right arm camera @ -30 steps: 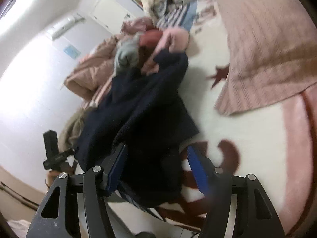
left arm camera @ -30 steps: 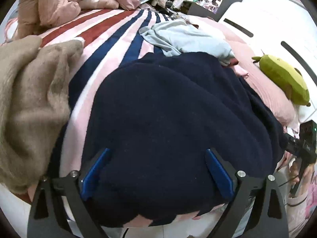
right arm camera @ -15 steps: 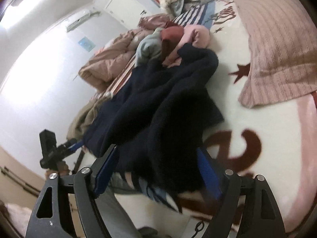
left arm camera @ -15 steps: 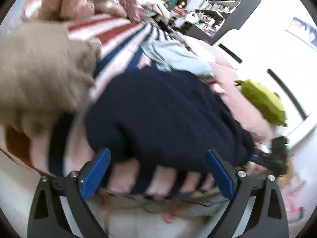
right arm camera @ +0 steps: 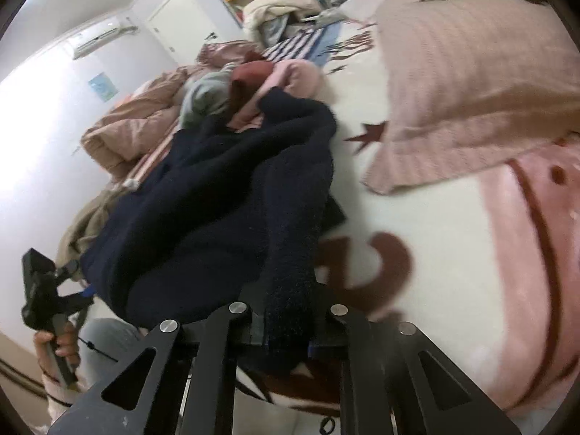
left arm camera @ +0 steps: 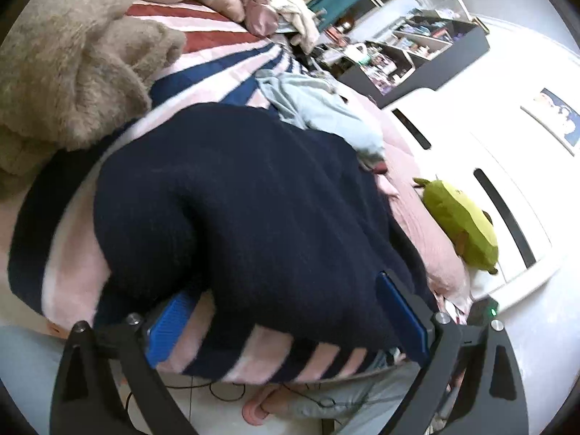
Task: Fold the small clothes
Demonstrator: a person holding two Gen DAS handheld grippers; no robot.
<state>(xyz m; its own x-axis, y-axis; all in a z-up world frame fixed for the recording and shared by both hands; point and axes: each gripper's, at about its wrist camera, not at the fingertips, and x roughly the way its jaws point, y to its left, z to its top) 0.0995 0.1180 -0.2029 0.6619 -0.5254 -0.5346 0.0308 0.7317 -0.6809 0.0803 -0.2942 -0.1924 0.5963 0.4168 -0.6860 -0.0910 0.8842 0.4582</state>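
A dark navy fleece garment lies bunched at the near edge of the bed; it also shows in the right wrist view. My left gripper is open, its blue pads either side of the garment's near edge. My right gripper is shut on a fold of the navy garment at its right end. The left gripper shows at the far left of the right wrist view.
A tan fleece lies left of the garment, a light blue garment behind it. A green plush toy and a pink pillow lie to the right. A striped blanket covers the bed.
My right gripper has closed on a fold of the navy garment. My left gripper has drawn back to the bed edge and tilted, staying open.
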